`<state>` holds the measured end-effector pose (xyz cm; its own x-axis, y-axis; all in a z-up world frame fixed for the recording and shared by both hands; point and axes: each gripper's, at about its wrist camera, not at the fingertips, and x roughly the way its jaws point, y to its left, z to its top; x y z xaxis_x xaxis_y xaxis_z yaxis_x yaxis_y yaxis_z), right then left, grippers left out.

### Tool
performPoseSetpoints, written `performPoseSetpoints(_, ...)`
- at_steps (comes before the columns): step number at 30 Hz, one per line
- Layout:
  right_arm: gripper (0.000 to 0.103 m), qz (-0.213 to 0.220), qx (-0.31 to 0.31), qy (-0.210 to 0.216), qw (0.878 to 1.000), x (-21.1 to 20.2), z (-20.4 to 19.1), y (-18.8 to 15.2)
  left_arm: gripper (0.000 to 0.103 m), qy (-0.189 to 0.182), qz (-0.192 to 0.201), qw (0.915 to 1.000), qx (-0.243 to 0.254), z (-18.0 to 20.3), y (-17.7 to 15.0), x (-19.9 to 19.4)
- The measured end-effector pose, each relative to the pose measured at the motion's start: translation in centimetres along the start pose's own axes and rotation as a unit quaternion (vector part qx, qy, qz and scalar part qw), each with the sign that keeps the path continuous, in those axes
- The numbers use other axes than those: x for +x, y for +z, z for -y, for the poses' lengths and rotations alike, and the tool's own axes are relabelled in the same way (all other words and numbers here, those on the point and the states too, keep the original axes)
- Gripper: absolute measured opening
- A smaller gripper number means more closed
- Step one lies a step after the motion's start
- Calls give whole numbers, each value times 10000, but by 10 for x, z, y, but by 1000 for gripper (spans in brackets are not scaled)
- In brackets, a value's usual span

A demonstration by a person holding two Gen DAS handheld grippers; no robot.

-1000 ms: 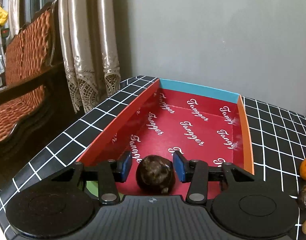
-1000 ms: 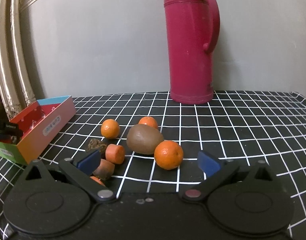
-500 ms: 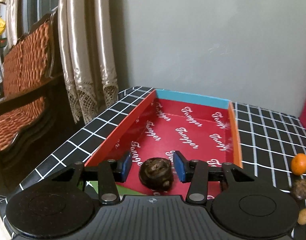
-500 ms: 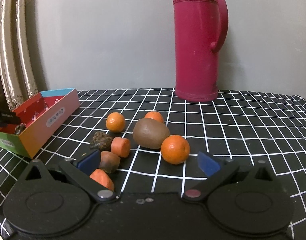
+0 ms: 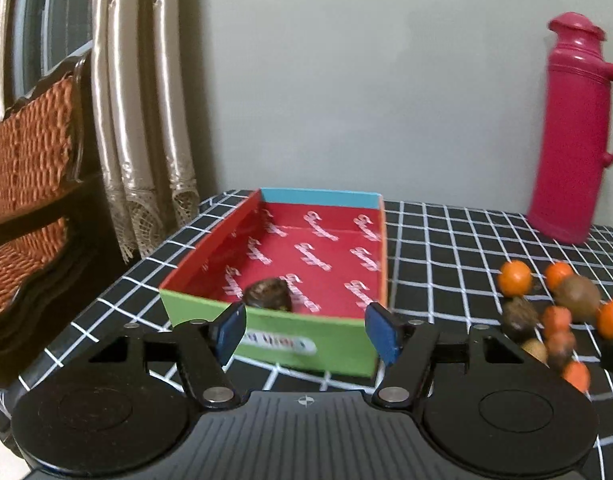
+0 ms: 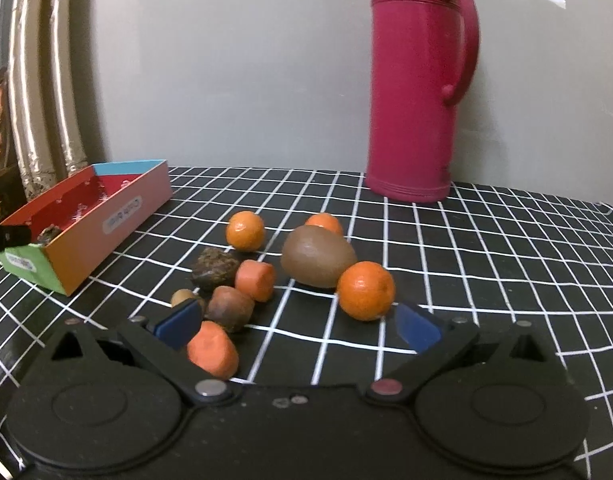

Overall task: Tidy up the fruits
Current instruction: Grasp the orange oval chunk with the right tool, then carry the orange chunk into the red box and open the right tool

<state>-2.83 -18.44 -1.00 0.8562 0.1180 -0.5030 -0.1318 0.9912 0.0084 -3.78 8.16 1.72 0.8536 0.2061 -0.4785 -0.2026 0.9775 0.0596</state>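
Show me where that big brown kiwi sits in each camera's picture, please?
Left wrist view: the kiwi lies at the far right edge, among the oranges.
Right wrist view: the kiwi lies at the centre, just ahead of the open right gripper.
Shared landmark: the pink thermos behind it.

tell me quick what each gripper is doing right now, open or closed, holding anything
Left gripper: open, holding nothing, in front of the box.
Right gripper: open, holding nothing, low over the table near the fruit pile.
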Motion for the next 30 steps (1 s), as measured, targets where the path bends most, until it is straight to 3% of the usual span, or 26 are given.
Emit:
performPoseSetpoints(7,90,-180,-99,293,9994,11,-17,0,67,-80,7,9998,201,6,-16,-14)
performPoseSetpoints(10,65,-340,-114,508,9981,17,-23,-2,68,-6,42,9997,228,3,-18,-15)
performPoseSetpoints(14,48,-586,-75,639,9962,28,-30,-4,68,67,-13,9999,117,-7,-17,-12)
performPoseSetpoints(16,32,-661,-88,688,9954,32,-34,-6,68,127,-11,9999,75,-12,-16,-11)
performPoseSetpoints(22,30,-607,-235,514,9966,35,-44,-9,68,263,-70,9996,-72,-28,-16,-5)
performPoseSetpoints(30,30,-183,-278,1143,9929,24,-68,6,68,432,-64,9988,-202,-45,-12,1)
